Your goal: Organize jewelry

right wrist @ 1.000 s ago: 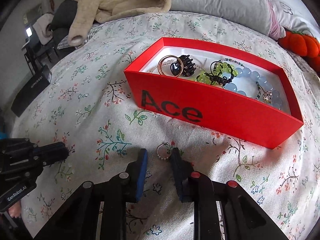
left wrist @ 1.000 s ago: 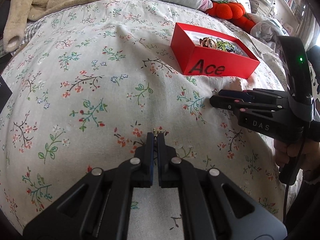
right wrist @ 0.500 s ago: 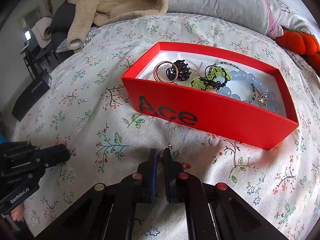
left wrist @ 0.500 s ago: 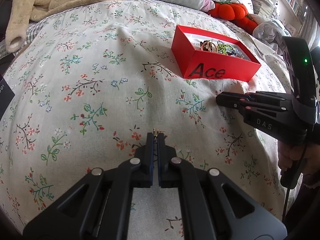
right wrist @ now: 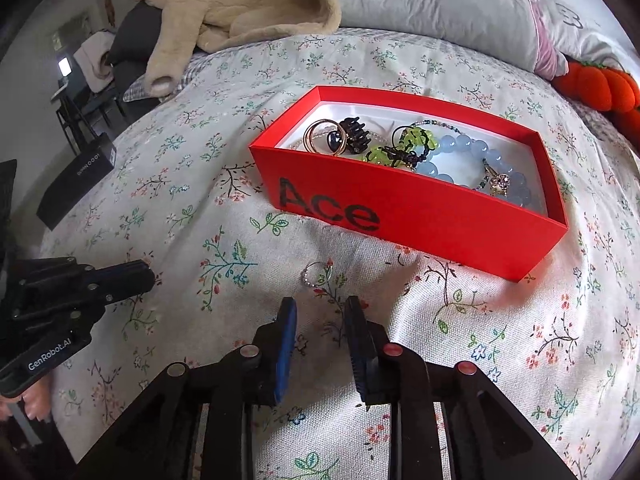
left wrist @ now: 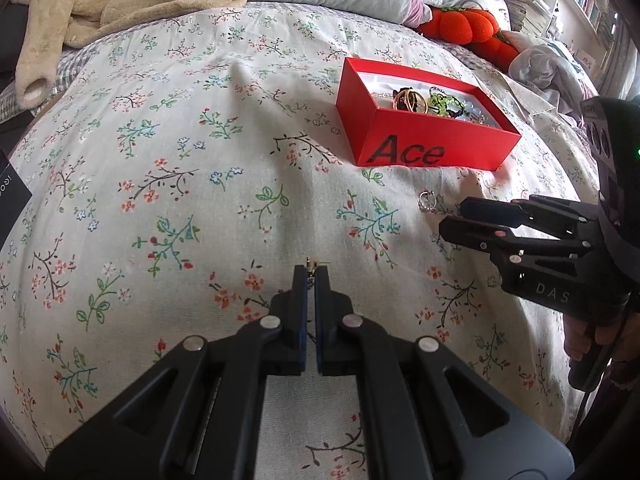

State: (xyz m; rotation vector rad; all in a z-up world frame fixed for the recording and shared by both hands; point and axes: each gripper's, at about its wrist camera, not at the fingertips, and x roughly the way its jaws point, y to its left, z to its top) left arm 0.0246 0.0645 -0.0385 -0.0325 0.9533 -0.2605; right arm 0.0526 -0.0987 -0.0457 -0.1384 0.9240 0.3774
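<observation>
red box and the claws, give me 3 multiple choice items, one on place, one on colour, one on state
1. Where does the small silver ring lie?
A. inside the red box
B. on the floral bedspread, in front of the box
C. on the pillow

2. What colour is the big bead bracelet in the red box?
A. pale blue
B. orange
C. white

3. How is the right claw?
A. shut on the ring
B. shut on nothing
C. open, with the ring lying just ahead of it

Answers
1. B: it rests on the floral bedspread, before the "Ace" side.
2. A: the round beads are pale blue.
3. C: its fingers stand apart, nothing between them.
</observation>
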